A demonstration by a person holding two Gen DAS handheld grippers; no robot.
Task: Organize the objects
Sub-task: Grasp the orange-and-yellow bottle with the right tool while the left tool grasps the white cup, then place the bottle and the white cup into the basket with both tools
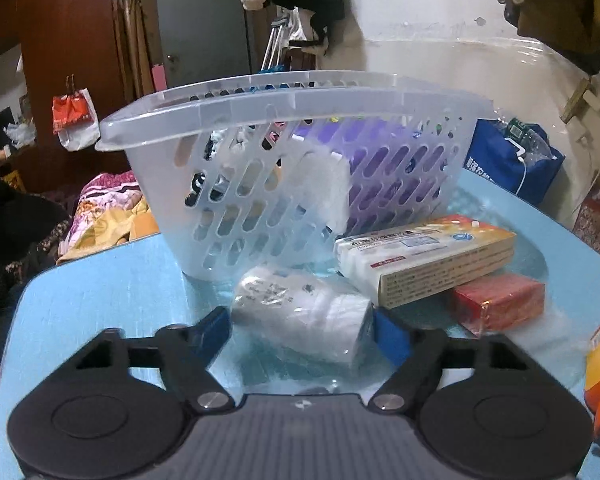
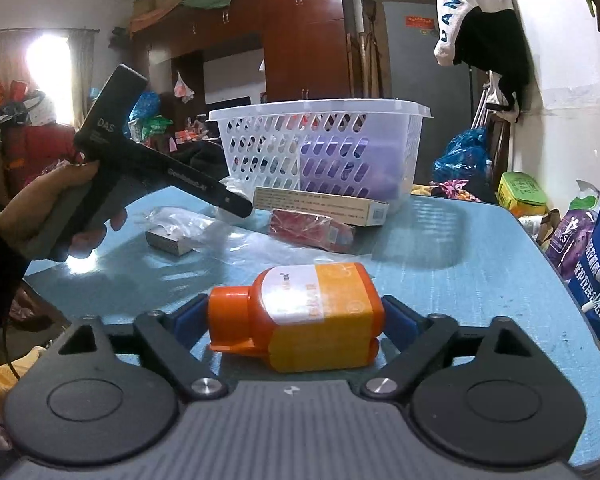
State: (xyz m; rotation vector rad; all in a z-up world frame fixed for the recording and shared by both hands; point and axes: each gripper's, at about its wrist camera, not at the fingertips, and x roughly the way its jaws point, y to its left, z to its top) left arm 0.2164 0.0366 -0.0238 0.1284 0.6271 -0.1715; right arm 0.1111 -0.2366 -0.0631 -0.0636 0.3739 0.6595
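A white roll wrapped in clear plastic (image 1: 300, 316) lies on the blue table (image 1: 100, 300) between my left gripper's (image 1: 302, 332) blue pads, which touch both of its ends. Behind it stands a clear slotted basket (image 1: 300, 100) holding a purple item (image 1: 380, 168) and white things. An orange and yellow bottle (image 2: 312, 312) lies on its side between my right gripper's (image 2: 296, 316) pads, cap to the left, with the pads against it. The right wrist view shows a hand holding the left gripper (image 2: 240, 208) in front of the basket (image 2: 320, 108).
A long orange and white box (image 1: 428, 256) and a red packet (image 1: 500, 304) lie right of the basket. A small grey box in plastic (image 2: 168, 240) sits at the left of the table (image 2: 480, 280). Bags and clutter crowd the table's right side.
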